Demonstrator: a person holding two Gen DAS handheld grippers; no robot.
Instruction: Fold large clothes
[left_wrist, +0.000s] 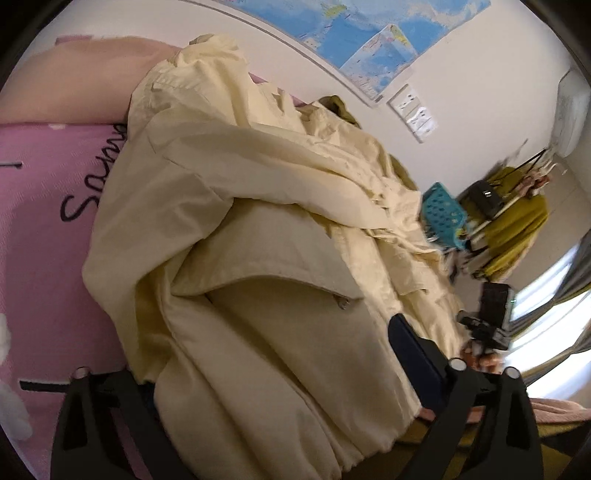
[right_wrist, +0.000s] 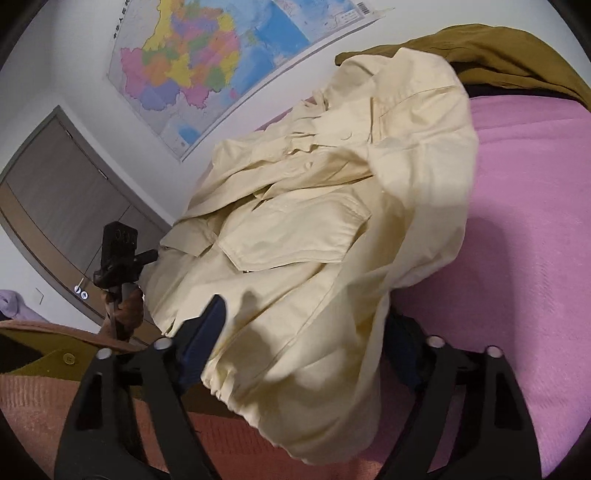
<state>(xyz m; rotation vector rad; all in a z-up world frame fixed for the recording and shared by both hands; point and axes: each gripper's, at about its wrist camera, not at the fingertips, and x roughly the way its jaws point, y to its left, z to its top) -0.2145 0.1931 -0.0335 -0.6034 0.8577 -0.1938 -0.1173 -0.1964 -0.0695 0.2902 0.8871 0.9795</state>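
Jacket: a cream jacket (left_wrist: 258, 229) (right_wrist: 317, 229) lies bunched and partly doubled over on the pink bed cover (left_wrist: 40, 229) (right_wrist: 528, 229); its gathered elastic hem is nearest both cameras, and a flapped chest pocket (right_wrist: 295, 232) faces up.
Hem: the hem drapes across the space between each pair of fingers, in both wrist views.
Left tongs: the left tongs (left_wrist: 273, 398) stand wide apart, one blue-padded finger (left_wrist: 417, 354) showing right of the cloth and the other hidden under the hem; the jacket sits between them, but whether they pinch it I cannot tell.
Right tongs: the right tongs (right_wrist: 303, 347) are spread about as wide, with a blue pad (right_wrist: 207, 339) at the left edge of the hem and the far finger mostly covered by fabric; grip on the jacket also cannot be told.
Other garment: an olive-brown garment (right_wrist: 498, 51) (left_wrist: 340, 107) lies just behind the jacket, touching its collar end.
Bed: the cover carries dark lettering (left_wrist: 92, 181) left of the jacket; a salmon-pink blanket (right_wrist: 48, 398) lies at the near edge.
Wall: a coloured map (right_wrist: 207, 62) (left_wrist: 373, 40) hangs above the bed.
Room: a teal basket (left_wrist: 443, 214) and a mustard cloth (left_wrist: 517, 229) sit well beyond the jacket, and a brown door (right_wrist: 62, 199) stands below the map.
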